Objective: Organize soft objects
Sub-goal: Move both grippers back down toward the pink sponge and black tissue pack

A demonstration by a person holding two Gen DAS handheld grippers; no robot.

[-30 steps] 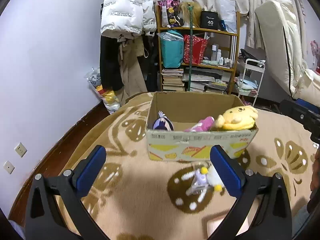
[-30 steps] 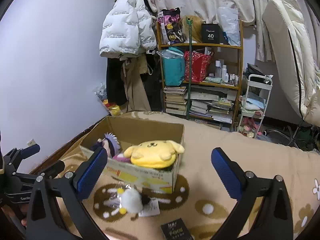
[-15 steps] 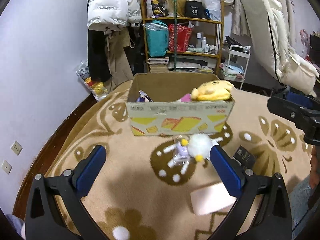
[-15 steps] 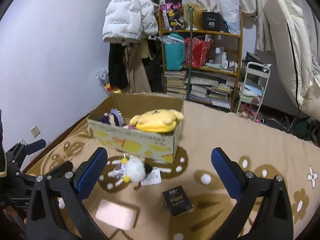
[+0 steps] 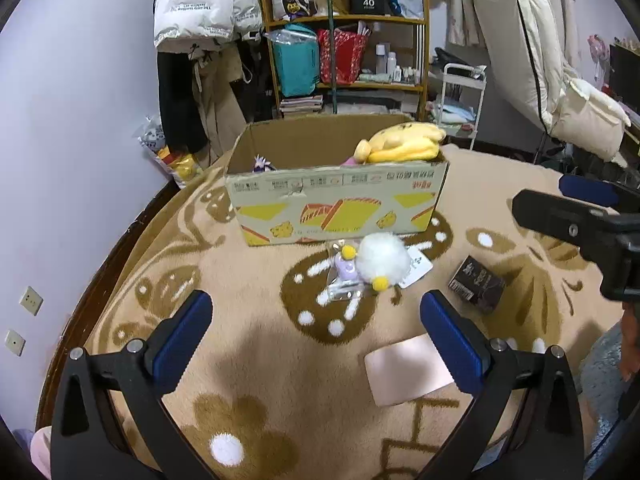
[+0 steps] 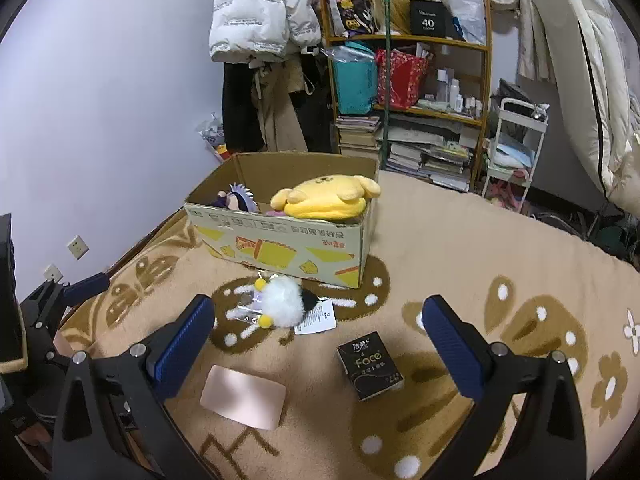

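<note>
The white fluffy toy [image 5: 382, 260] was lying on the rug [image 5: 256, 364] right in front of the cardboard box [image 5: 336, 204], with a small purple toy [image 5: 346, 267] tucked against it and a paper tag [image 5: 416, 268] underneath. Compared with a second earlier, both cameras had pulled back and up, so the box looked further off and way more rug showed. That brought a pink flat pad [image 5: 408, 368] and a black tissue pack [image 6: 370, 365] into view, which weren't visible before. The yellow plush [image 6: 326, 200] and a purple-haired doll [image 6: 236, 200] were already sitting in the box. The left gripper [image 5: 316, 332] had its jaws wide open and empty, same for the right gripper [image 6: 316, 334]. So probably the fluffy toy was next up, nothing grabbed yet.
</note>
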